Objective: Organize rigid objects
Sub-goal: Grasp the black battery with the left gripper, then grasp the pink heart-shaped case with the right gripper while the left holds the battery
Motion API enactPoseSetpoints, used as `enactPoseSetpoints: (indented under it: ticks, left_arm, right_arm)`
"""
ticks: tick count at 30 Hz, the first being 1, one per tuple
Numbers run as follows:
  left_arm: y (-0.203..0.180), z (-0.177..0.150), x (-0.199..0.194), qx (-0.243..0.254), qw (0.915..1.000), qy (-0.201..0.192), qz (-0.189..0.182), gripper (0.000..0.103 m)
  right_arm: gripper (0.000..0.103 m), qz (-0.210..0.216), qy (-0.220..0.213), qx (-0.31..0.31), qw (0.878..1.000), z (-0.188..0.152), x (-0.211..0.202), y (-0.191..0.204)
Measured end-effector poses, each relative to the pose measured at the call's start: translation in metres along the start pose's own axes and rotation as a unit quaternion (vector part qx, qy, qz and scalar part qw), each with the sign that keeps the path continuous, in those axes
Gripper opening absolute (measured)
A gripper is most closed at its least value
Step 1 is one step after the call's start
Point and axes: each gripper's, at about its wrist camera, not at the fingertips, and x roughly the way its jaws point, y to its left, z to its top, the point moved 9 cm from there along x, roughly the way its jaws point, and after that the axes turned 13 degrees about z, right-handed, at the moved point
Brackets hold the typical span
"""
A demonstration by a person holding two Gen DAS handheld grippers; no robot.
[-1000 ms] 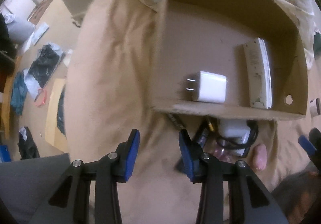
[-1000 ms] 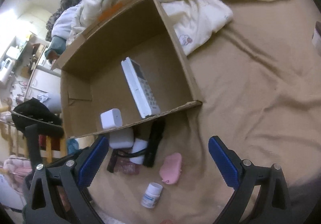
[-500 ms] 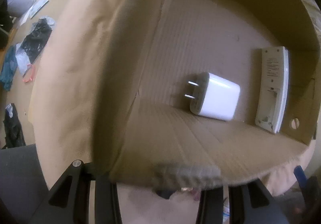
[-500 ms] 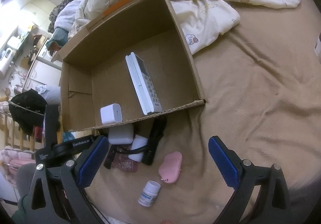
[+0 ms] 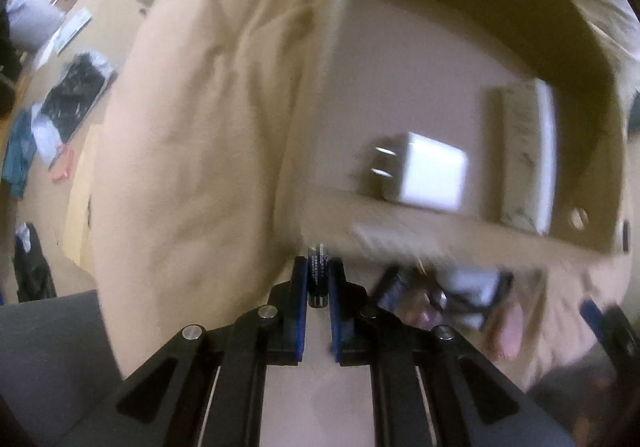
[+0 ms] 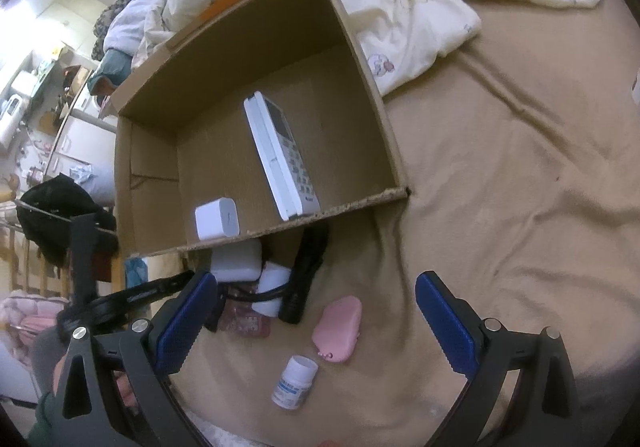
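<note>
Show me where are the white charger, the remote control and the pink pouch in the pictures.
white charger (image 6: 218,223): right wrist view, on its flat front face, inside the box.
remote control (image 6: 282,163): right wrist view, on its button panel, mid-length.
pink pouch (image 6: 337,328): right wrist view, on the middle of its body, on the bedcover.

White charger; pink pouch

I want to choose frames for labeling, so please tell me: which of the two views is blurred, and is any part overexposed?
Left wrist view: motion blur smears the charger, the remote and the box edge; only the fingers stay sharp. Right wrist view: sharp on the remote and the bottle, with fisheye bending at the borders; the room at the upper left is blown out.
</note>
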Motion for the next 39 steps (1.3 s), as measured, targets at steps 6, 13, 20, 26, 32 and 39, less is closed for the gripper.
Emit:
enactPoseSetpoints:
  ticks: [6, 13, 20, 26, 32, 39]
  left_arm:
    - [0.013, -0.008, -0.040, 0.025, 0.9991, -0.034, -0.008, 0.009]
    - [0.037, -0.019, -0.085, 0.062, 0.9940, -0.089, -0.006, 0.009]
    - [0.033, -0.023, -0.081, 0.065, 0.9898, -0.127, -0.008, 0.009]
    - [0.038, -0.019, -0.071, 0.039, 0.9933, -0.106, -0.025, 0.009]
    - [0.034, -0.021, -0.067, 0.049, 0.9930, -0.105, -0.018, 0.009]
    - [0.033, -0.021, -0.068, 0.052, 0.9922, -0.113, -0.010, 0.009]
  right_arm:
    - [0.103, -0.014, 0.017, -0.008, 1.000, -0.005, 0.007, 0.001]
    - [0.103, -0.023, 0.051, 0.004, 0.998, -0.019, 0.020, -0.005]
    - [0.099, -0.037, 0.099, -0.001, 0.994, -0.038, 0.037, -0.006]
    - [0.087, -0.083, 0.130, -0.032, 0.988, -0.050, 0.051, -0.010]
    - [0.087, -0.146, 0.167, -0.065, 0.973, -0.064, 0.070, -0.019]
    - [0.059, -0.183, 0.162, -0.108, 0.964, -0.069, 0.077, -0.013]
